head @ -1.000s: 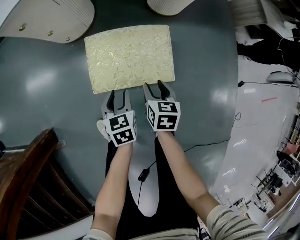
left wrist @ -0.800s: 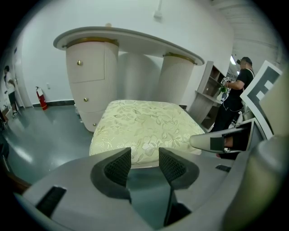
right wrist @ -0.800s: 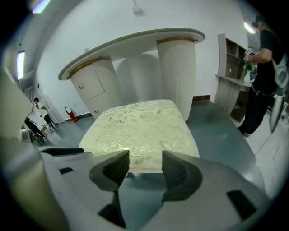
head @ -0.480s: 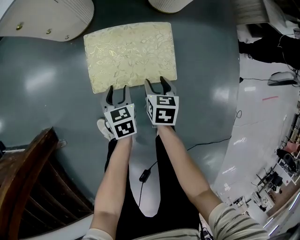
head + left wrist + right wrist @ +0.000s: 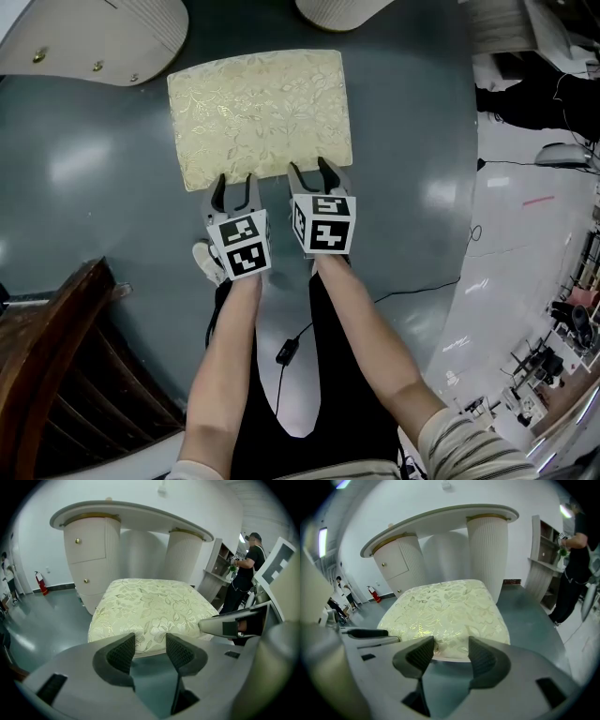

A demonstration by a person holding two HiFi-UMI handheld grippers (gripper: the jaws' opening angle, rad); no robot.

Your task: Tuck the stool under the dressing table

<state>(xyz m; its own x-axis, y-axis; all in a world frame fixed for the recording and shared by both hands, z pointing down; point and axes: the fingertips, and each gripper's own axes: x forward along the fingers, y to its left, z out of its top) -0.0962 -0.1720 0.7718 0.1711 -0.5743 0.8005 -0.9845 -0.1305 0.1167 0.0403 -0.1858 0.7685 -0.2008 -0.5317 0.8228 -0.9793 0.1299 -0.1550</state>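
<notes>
The only containers we can see are two drawers (image 5: pixel 86 550) in the left pedestal (image 5: pixel 107 569) of the dressing table (image 5: pixel 136 520). Both are shut, each has a small gold knob (image 5: pixel 78 540), and what they hold is not visible. The stool (image 5: pixel 258 112), with its cream flowered cushion, stands on the grey floor (image 5: pixel 94 187) in front of the dressing table. It faces the gap between the left pedestal and the right pedestal (image 5: pixel 185 555), and it is not yet under the tabletop. Our two tools are side by side at the near edge of the stool, the left tool (image 5: pixel 234 184) on the left half of this edge and the right tool (image 5: pixel 309 169) on the right half. The jaws of each tool have just been opening and now stand wide apart. The edge of the cushion lies at their tips, between them, but the pads do not press on it, so neither tool holds anything. At our left, well apart from the stool, is a piece of dark wooden furniture (image 5: pixel 56 375). A thin cable (image 5: pixel 417 286) lies on the floor at the right. In the left gripper view a person (image 5: pixel 243 573) in black stands beside a shelf unit (image 5: pixel 213 571) to the right of the dressing table, and a red fire extinguisher (image 5: pixel 41 583) stands by the wall at the left.
</notes>
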